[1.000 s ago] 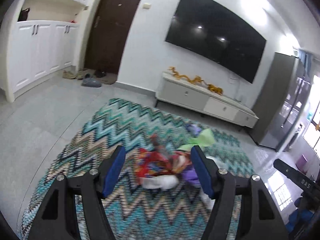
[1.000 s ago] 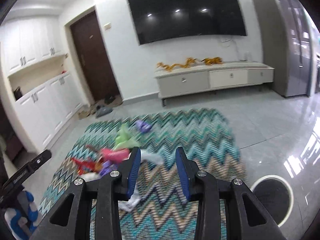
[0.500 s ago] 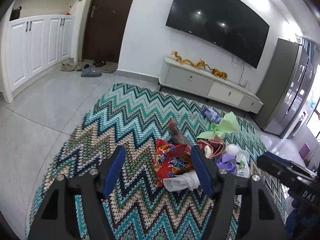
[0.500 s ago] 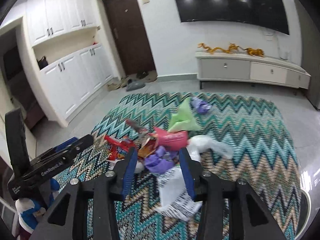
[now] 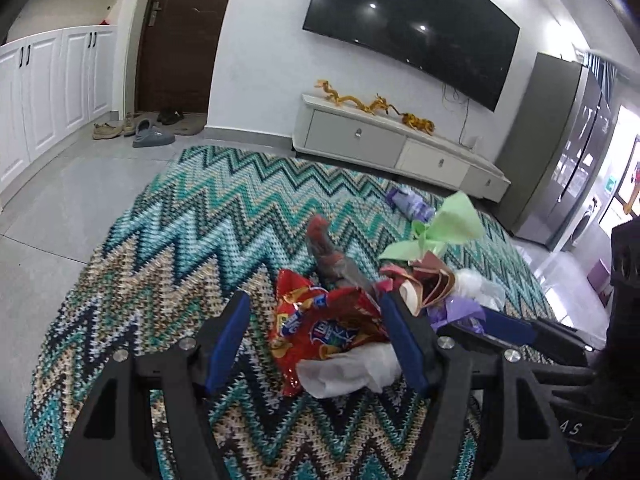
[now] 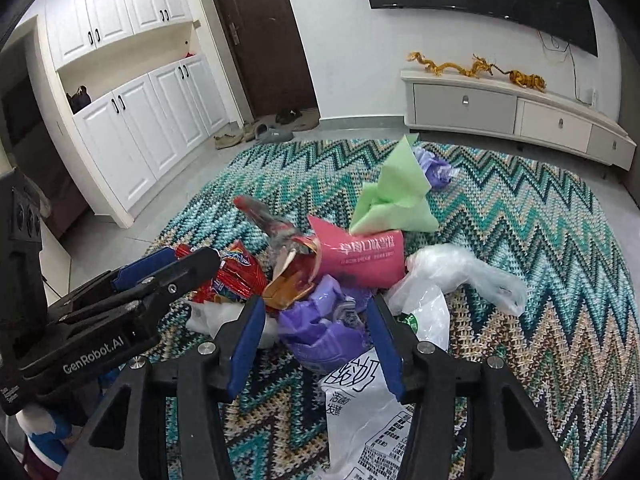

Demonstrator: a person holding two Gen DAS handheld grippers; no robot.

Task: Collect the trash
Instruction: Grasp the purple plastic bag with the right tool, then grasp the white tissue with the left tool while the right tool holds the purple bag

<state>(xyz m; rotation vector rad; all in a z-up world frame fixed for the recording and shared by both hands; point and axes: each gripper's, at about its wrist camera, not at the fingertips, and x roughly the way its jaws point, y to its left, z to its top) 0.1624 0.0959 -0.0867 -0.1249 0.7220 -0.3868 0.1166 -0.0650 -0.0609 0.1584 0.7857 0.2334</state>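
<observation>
A heap of trash lies on the zigzag rug (image 5: 208,224). My left gripper (image 5: 316,336) is open, its fingers either side of a red snack bag (image 5: 320,324) with a white tissue (image 5: 348,368) in front. My right gripper (image 6: 316,332) is open around a crumpled purple bag (image 6: 320,328). In the right wrist view a pink packet (image 6: 360,258), green paper (image 6: 394,196), clear plastic bags (image 6: 460,272) and a printed white bag (image 6: 372,416) lie around it. The left gripper (image 6: 168,268) shows there at the left.
A white TV cabinet (image 5: 396,148) stands against the far wall beyond the rug. White cupboards (image 6: 132,120) and shoes (image 5: 136,130) by the door are at the left. A grey fridge (image 5: 560,152) stands at the right. A separate purple wrapper (image 5: 408,202) lies farther back.
Both grippers have moved forward and down to the trash heap, which is larger in both views. The right gripper's jaws have opened wider.
</observation>
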